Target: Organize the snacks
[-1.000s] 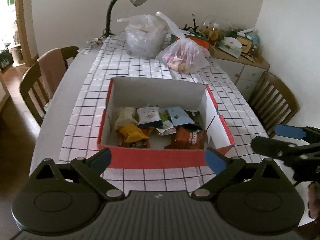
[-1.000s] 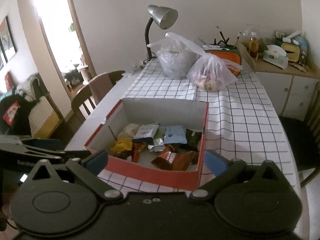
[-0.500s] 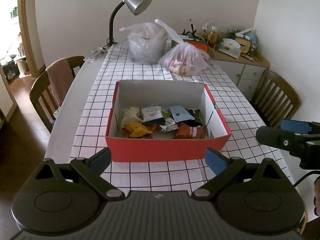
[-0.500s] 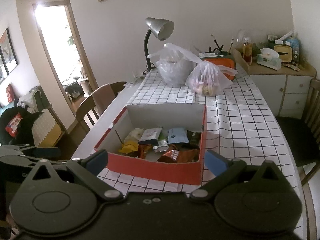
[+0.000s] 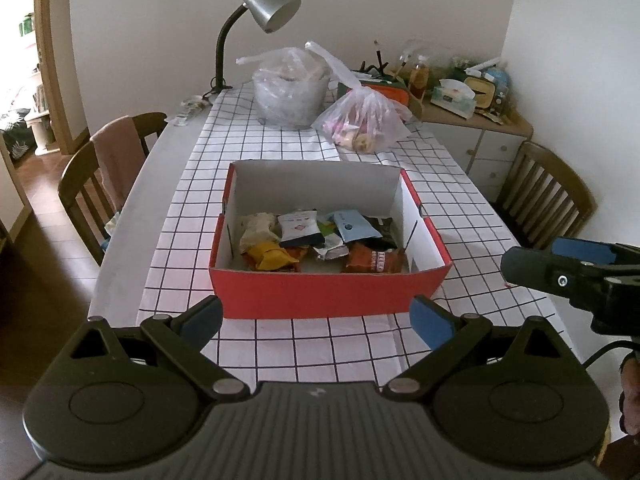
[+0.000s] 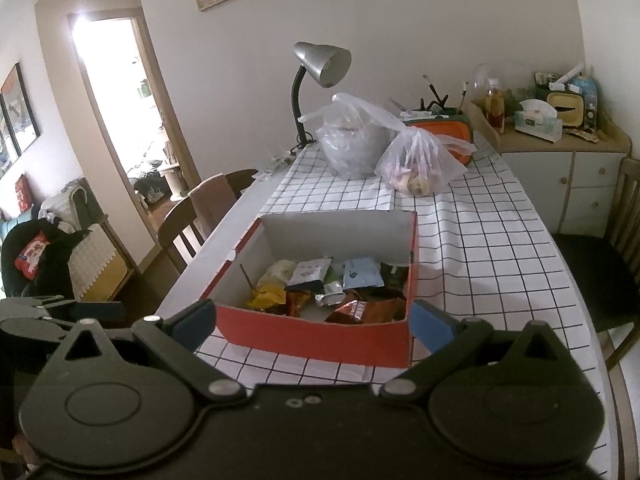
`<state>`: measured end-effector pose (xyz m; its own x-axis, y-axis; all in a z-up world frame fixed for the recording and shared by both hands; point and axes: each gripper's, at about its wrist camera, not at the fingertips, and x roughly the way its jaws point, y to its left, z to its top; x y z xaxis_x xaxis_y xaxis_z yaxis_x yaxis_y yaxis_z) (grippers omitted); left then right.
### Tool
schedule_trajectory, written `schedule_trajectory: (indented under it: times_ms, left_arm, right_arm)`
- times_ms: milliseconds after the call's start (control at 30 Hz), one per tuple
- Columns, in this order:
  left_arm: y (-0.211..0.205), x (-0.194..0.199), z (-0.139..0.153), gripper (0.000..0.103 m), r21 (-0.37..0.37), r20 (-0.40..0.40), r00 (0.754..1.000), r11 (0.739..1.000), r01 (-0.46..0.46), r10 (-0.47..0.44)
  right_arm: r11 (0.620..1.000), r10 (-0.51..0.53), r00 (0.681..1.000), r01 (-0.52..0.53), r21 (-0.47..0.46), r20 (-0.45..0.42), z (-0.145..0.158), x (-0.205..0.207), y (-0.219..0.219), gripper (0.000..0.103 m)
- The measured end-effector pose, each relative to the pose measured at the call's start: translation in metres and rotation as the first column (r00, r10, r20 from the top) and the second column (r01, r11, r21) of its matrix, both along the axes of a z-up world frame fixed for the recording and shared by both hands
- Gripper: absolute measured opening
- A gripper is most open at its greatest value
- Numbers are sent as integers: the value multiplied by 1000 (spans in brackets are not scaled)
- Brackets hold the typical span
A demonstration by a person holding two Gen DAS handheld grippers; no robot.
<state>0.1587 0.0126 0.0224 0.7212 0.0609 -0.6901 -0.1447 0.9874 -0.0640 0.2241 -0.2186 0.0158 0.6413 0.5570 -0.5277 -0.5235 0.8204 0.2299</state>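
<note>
A red cardboard box (image 5: 328, 292) (image 6: 316, 338) with white inner walls sits on the checked tablecloth. Inside lie several snack packets: a yellow one (image 5: 272, 256), a white one (image 5: 298, 226), a light blue one (image 5: 354, 226) and an orange-brown one (image 5: 374, 260). My left gripper (image 5: 316, 320) hangs open in front of the box's near wall, empty. My right gripper (image 6: 314, 322) is also open and empty, near the box's front right corner. In the left wrist view the right gripper (image 5: 560, 264) shows at the right edge, its blue pads apart.
Two plastic bags (image 5: 288, 88) (image 5: 362, 118) and a grey desk lamp (image 5: 268, 4) stand at the table's far end. Wooden chairs (image 5: 104, 184) (image 5: 544, 196) flank the table. A cluttered white cabinet (image 6: 560, 160) is at the back right.
Both grippers have pulled back and risen away from the box, so it looks smaller and farther off. The snacks have not moved.
</note>
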Motion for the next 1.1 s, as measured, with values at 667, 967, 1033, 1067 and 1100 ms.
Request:
schedule_trajectory:
  times_ms: [667, 967, 1033, 1067, 1100]
  left_arm:
    - [-2, 0, 7, 100, -1, 7, 1000, 1000, -3, 3]
    - [-3, 2, 6, 100, -5, 0, 1000, 1000, -3, 3]
    - [-2, 3, 5, 100, -7, -2, 1000, 1000, -2, 2]
    - [-2, 2, 5, 100, -9, -3, 1000, 1000, -4, 4]
    - [-2, 3, 5, 100, -10, -4, 1000, 1000, -5, 5]
  right_arm:
    - [1000, -24, 1000, 24, 1, 0, 6, -3, 0, 103]
    - [1000, -30, 999, 30, -4, -12, 3, -4, 1, 103]
    - [999, -32, 999, 32, -5, -14, 2, -4, 0, 103]
    - [999, -35, 999, 35, -6, -16, 2, -3, 0, 103]
    - [999, -36, 999, 36, -6, -18, 1, -2, 0, 103]
